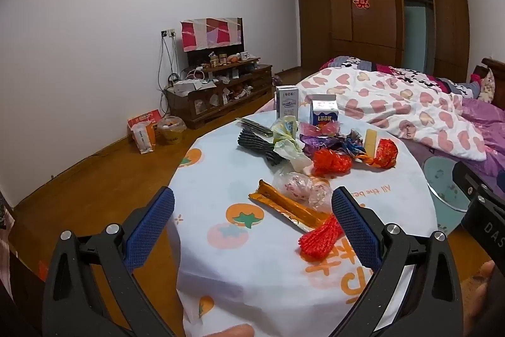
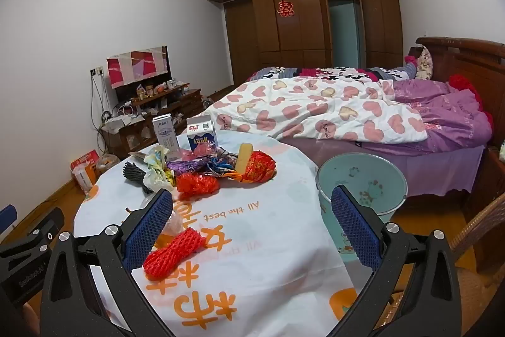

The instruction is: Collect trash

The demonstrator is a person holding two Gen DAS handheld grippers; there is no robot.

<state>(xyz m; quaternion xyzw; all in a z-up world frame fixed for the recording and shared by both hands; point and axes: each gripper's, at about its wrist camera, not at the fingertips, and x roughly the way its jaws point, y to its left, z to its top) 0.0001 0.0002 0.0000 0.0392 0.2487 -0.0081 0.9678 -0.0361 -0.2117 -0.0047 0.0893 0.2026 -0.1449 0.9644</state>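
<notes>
Trash lies on a round table under a white fruit-print cloth (image 1: 221,267) (image 2: 277,242). Nearest is a red foam net (image 1: 320,237) (image 2: 172,253), with an orange wrapper (image 1: 288,207) and a clear crumpled bag (image 1: 300,187) behind it. Further back lie a second red net (image 1: 331,163) (image 2: 197,185), a red foil wrapper (image 1: 385,152) (image 2: 258,166), a black foam net (image 1: 257,142) and two milk cartons (image 1: 287,105) (image 2: 202,136). My left gripper (image 1: 252,225) and my right gripper (image 2: 252,225) are both open and empty, above the table's near edge. A pale blue bin (image 2: 363,188) stands right of the table.
A bed with a heart-print quilt (image 2: 315,112) lies behind and to the right. A TV stand (image 1: 221,93) lines the left wall, with bags (image 1: 145,131) on the wood floor beside it. A wicker chair (image 2: 479,229) is at far right.
</notes>
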